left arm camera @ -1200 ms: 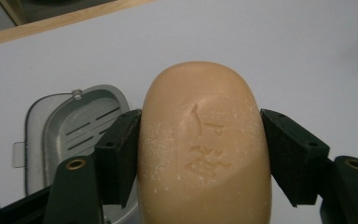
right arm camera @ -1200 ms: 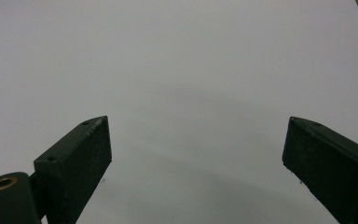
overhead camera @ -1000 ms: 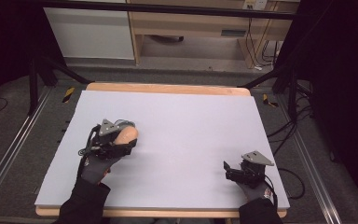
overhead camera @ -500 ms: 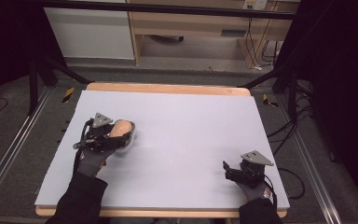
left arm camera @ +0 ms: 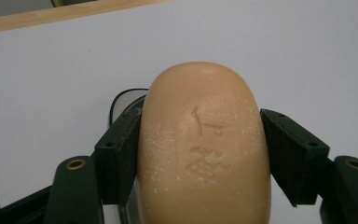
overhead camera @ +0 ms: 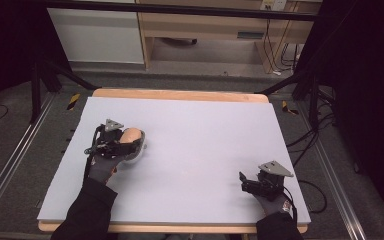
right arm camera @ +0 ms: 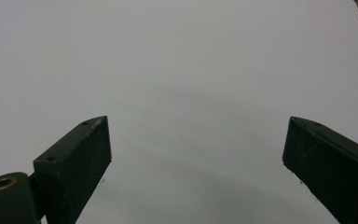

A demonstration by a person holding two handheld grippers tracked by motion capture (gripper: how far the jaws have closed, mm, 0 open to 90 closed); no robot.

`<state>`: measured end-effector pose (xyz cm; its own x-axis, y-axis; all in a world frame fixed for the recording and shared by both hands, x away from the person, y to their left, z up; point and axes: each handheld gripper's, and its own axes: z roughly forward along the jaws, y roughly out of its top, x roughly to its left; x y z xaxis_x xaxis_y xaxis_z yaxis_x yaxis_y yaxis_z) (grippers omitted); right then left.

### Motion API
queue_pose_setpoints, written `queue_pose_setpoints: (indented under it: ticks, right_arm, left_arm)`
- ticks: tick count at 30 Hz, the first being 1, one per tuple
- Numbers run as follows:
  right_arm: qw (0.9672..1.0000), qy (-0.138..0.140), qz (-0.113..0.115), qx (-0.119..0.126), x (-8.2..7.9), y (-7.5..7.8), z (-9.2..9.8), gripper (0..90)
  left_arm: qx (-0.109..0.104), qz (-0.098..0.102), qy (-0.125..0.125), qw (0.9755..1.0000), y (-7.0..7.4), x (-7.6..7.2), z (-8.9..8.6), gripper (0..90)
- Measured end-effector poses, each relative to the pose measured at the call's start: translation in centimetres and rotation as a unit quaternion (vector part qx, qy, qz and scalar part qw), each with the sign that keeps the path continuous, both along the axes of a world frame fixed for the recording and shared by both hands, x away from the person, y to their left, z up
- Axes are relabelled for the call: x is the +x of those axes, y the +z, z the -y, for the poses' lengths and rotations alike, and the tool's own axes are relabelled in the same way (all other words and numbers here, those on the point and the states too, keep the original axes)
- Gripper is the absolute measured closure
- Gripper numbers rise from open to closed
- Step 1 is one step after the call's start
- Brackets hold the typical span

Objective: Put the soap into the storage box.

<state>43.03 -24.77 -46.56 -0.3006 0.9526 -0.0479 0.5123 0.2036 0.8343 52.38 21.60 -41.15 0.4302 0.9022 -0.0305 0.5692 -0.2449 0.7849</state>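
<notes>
A tan oval soap bar [overhead camera: 131,135] with a stamped mark on its top face [left arm camera: 205,149] sits between the jaws of my left gripper [overhead camera: 128,143], at the table's left side. In the left gripper view both black pads [left arm camera: 126,154] press its sides, so the left gripper [left arm camera: 205,156] is shut on it. A greyish, see-through thing [overhead camera: 139,149] with a dark curved rim [left arm camera: 116,100] lies just under the soap; I cannot tell what it is. My right gripper [overhead camera: 243,181] rests near the front right edge, open [right arm camera: 196,154], with bare table between its jaws.
The pale lilac table top [overhead camera: 205,130] has a wooden rim [overhead camera: 180,94] at the far side. Beyond it stand a white cabinet [overhead camera: 97,35] and a wooden shelf unit [overhead camera: 205,25]. Cables [overhead camera: 305,145] trail on the floor at right.
My left gripper with the soap shifted slightly left, then back right and a little farther from the person. The right gripper has stayed still.
</notes>
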Motion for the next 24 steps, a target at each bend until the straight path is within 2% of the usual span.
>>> queue_pose_setpoints:
  ticks: [9,24]
  right_arm:
    - [1.0000,0.002,-0.003,-0.002,0.0,0.0,-0.1,8.0]
    - [1.0000,0.004,-0.005,-0.005,0.0,-0.1,-0.2,8.0]
  left_arm:
    - [0.004,-0.010,0.004,0.9999,-1.0,0.3,0.1,31.8]
    - [0.002,-0.012,0.012,0.9999,-1.5,0.5,-0.1,31.8]
